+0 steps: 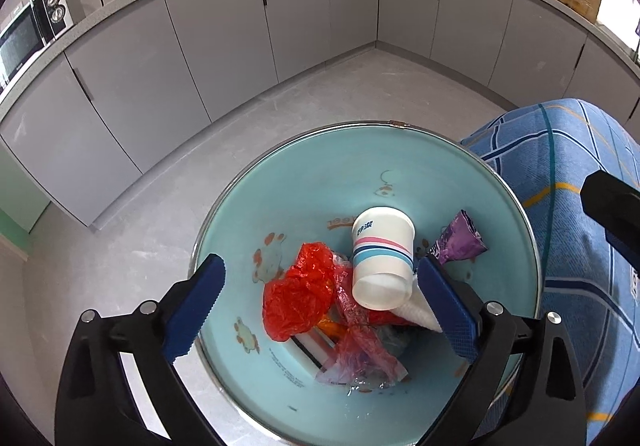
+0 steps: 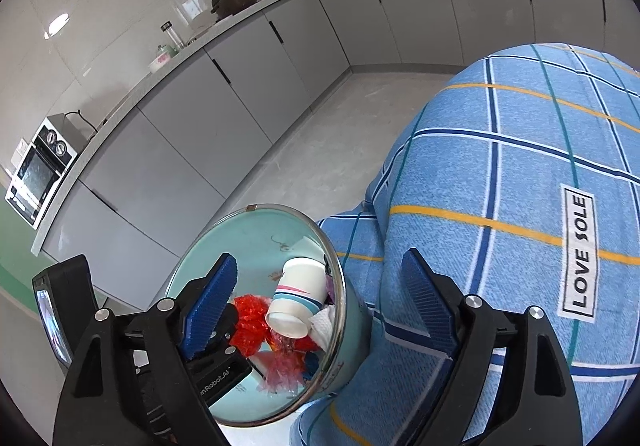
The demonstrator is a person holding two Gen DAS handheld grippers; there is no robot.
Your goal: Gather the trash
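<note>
Both claws gape wide, holding nothing. Left claw (image 1: 320,306) hangs over the bin (image 1: 280,182), lower centre, where a cup (image 1: 382,256) lies; right claw (image 2: 320,302) straddles its rim.

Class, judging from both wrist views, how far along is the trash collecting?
Done: the bin already holds a paper cup, red plastic bag, purple wrapper and tissue. In hand: nothing; left gripper and right gripper have open, empty jaws. Left: no loose trash shows on the visible floor.
</note>
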